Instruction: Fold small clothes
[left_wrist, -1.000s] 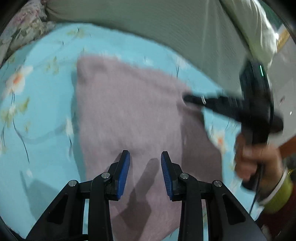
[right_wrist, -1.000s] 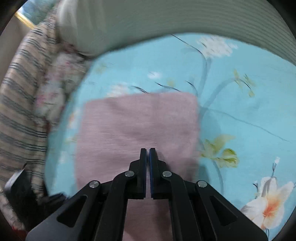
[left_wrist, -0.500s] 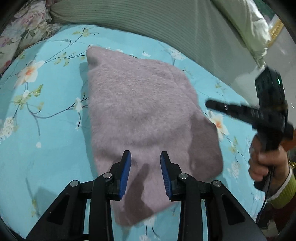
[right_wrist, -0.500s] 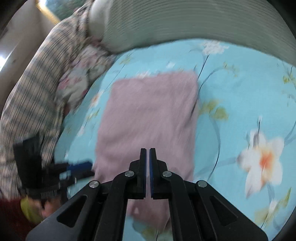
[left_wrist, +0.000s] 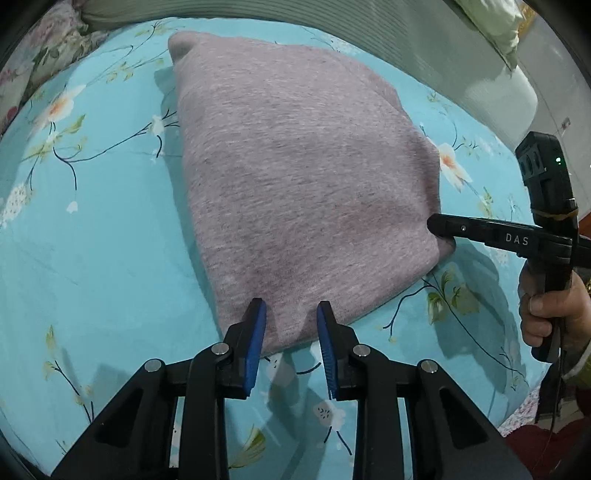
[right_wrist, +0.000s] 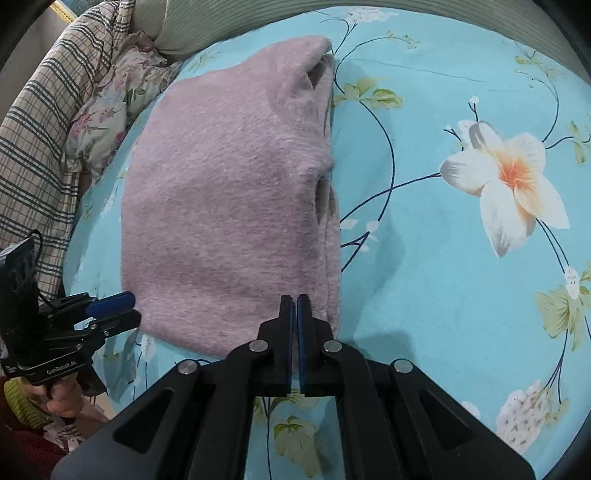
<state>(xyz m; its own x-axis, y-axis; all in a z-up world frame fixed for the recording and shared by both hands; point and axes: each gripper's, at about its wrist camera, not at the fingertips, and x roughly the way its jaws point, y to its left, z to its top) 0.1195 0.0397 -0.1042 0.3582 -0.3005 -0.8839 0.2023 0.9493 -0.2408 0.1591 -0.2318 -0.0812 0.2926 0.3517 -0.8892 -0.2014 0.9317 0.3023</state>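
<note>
Garment (left_wrist: 303, 177): fuzzy mauve knit, folded rectangle; R claw (right_wrist: 294, 299) pinched at corner.

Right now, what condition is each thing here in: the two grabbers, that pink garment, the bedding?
Left gripper: open, at the garment's near edge, holding nothing.
Right gripper: shut, tips at the garment's corner; whether it pinches cloth is unclear.
Pink fleece garment: folded, lying flat on the sheet.
Floral blue bedsheet: spread fairly smooth.
Plaid blanket: bunched at the side.

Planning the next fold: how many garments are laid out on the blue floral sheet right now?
1: a folded mauve knit garment lies mid-sheet, between both grippers. More clothes may be hidden in the plaid and floral fabric heap beside it.
</note>
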